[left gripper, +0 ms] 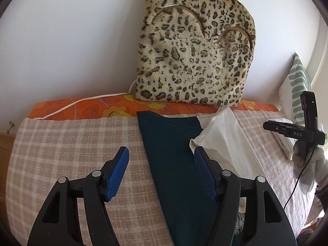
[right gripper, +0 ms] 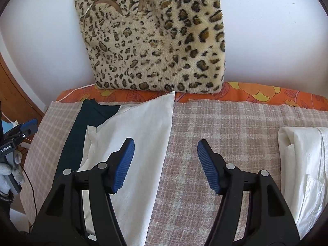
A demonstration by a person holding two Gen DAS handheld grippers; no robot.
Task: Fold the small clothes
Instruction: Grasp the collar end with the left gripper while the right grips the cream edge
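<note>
A dark green garment [left gripper: 174, 153] lies flat on the checked blanket [left gripper: 71, 143], with a cream cloth [left gripper: 227, 143] over its right side. My left gripper [left gripper: 162, 155] hovers open above the green garment's left edge, with nothing between its blue pads [left gripper: 117, 172]. In the right wrist view the cream cloth [right gripper: 139, 135] and the green garment [right gripper: 82, 127] lie left of centre. My right gripper [right gripper: 166, 149] stands open over the cream cloth's right edge and holds nothing. The right gripper [left gripper: 295, 131] also shows at the right of the left wrist view, in a gloved hand [left gripper: 307, 164].
A leopard-print cushion [left gripper: 196, 47] leans on the white wall behind an orange floral sheet [left gripper: 92, 106]. A second folded cream cloth [right gripper: 303, 164] lies at the right. A green striped pillow [left gripper: 297, 86] stands far right. A white cord [left gripper: 71, 104] runs along the sheet.
</note>
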